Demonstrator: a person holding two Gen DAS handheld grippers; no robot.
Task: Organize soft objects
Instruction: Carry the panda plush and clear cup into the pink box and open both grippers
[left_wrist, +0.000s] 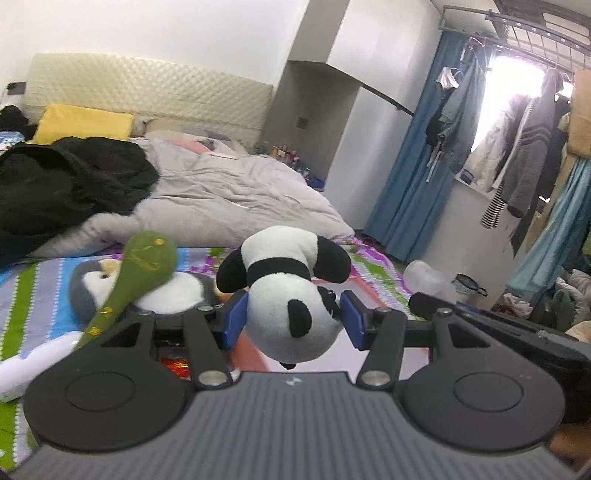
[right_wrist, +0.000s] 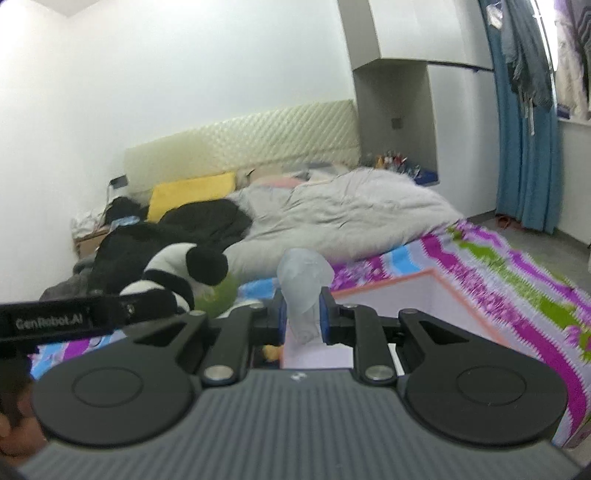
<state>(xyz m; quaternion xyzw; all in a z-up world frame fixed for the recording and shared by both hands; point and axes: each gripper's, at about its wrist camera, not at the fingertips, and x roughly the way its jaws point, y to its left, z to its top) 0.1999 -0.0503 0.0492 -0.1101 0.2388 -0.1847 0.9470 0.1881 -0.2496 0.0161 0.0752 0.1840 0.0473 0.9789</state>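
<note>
The panda plush hangs upside down, clamped by its head in the left gripper, up off the striped bedsheet and above the pink-rimmed box that sits on it. Beside the panda, also above the box, the right gripper is pinched tight on a pale, translucent soft thing; what it is I cannot tell. On the sheet to the left of the box lie a penguin plush and a green plush leaning across it, with a grey quilt and black clothing farther back.

Judging from this, the step in hand is the carry: both soft things are lifted and on their way to the box. The next move calls for bringing each gripper over the box's open mouth, lowering it, and only then letting the jaws part, so the panda drops inside and not on the rim.
</note>
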